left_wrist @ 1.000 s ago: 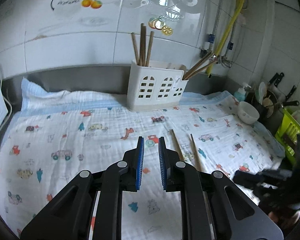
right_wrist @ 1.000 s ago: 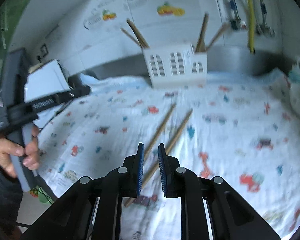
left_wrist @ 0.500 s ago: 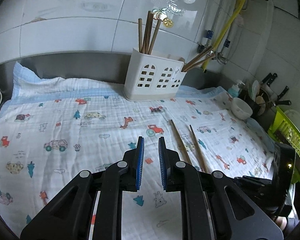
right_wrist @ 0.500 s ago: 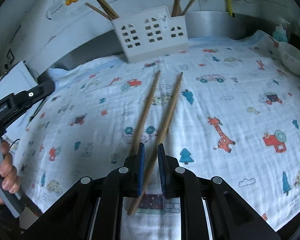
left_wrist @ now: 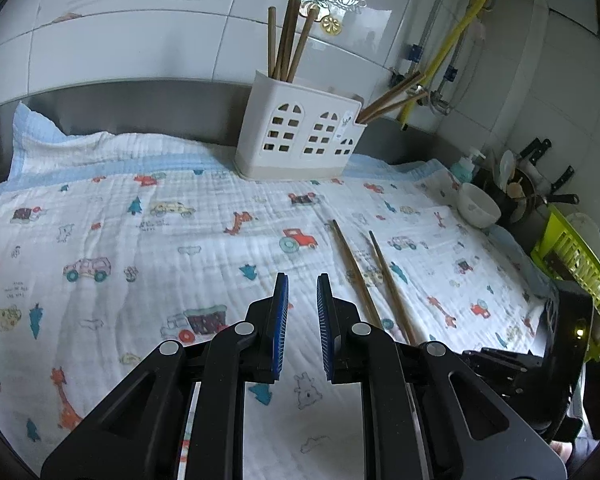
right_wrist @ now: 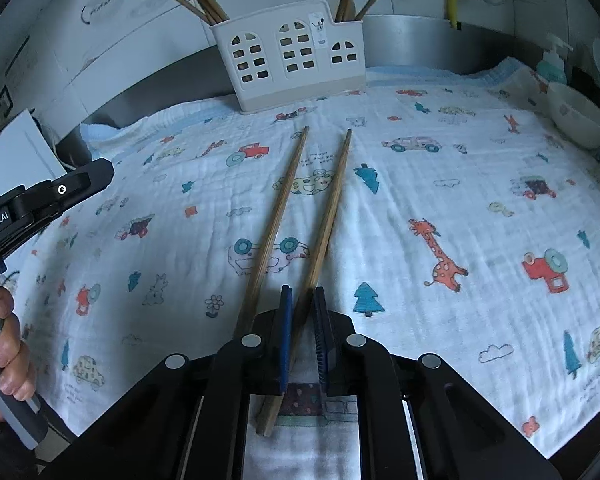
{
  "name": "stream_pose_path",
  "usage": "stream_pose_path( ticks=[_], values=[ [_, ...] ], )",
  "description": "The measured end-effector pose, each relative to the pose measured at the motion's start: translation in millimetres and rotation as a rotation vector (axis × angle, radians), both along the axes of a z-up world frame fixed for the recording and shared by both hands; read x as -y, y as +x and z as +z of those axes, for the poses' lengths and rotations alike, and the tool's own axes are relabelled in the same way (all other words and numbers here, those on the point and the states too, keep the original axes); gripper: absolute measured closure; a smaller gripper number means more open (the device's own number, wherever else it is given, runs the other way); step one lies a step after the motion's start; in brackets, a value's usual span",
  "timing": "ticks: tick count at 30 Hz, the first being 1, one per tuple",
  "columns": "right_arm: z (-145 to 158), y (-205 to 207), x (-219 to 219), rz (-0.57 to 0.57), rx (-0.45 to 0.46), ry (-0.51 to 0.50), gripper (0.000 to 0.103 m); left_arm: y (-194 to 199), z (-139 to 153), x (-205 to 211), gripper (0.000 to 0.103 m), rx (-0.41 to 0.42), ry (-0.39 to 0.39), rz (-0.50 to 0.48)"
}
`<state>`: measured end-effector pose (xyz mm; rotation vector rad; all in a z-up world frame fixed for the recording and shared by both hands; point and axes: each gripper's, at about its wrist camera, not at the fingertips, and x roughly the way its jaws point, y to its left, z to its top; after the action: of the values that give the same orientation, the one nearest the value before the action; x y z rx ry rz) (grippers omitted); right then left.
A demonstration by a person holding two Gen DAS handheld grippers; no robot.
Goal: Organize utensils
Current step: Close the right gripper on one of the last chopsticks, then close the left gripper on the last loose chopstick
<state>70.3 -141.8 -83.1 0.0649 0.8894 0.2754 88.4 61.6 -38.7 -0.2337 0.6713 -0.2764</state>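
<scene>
Two wooden chopsticks lie on the printed cloth, a left one [right_wrist: 278, 208] and a right one [right_wrist: 330, 208]; both also show in the left wrist view [left_wrist: 374, 276]. My right gripper [right_wrist: 302, 300] is open a little, low over the cloth, with the right chopstick's near end between its blue pads, not clamped. My left gripper [left_wrist: 302, 286] is open and empty, just left of the chopsticks. A white utensil holder [left_wrist: 300, 136] [right_wrist: 290, 54] stands at the back with several chopsticks in its left and right compartments.
A white bowl [left_wrist: 478, 205] [right_wrist: 578, 114] sits at the cloth's right edge. A soap bottle [left_wrist: 464, 166], pans and knives and a green rack [left_wrist: 576, 258] crowd the right side. The tiled wall and a steel backsplash close the back.
My right gripper has come down and forward so the right chopstick now lies between its pads. My left gripper has tilted down and shifted a little, staying open.
</scene>
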Motion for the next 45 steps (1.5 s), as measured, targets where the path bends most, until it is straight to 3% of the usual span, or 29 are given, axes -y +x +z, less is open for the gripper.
stream_pose_path(
  ticks=[15, 31, 40, 45],
  values=[
    [-1.7, -4.3, -0.8, 0.008, 0.026, -0.051, 0.097, -5.3, -6.0, 17.2, 0.088, -0.039, -0.019, -0.039],
    [15.0, -19.1, 42.9, 0.017, 0.12, -0.045, 0.097, -14.4, -35.5, 70.3, 0.088, -0.14, -0.03, -0.12],
    [19.8, -24.1, 65.1, 0.066, 0.145, -0.042, 0.097, -8.8, -48.3, 93.0, 0.089, -0.175, -0.007, -0.112],
    [21.3, -24.5, 73.0, 0.092, 0.153, -0.032, 0.097, -5.3, -52.6, 96.3, 0.089, -0.192, 0.011, -0.05]
  ],
)
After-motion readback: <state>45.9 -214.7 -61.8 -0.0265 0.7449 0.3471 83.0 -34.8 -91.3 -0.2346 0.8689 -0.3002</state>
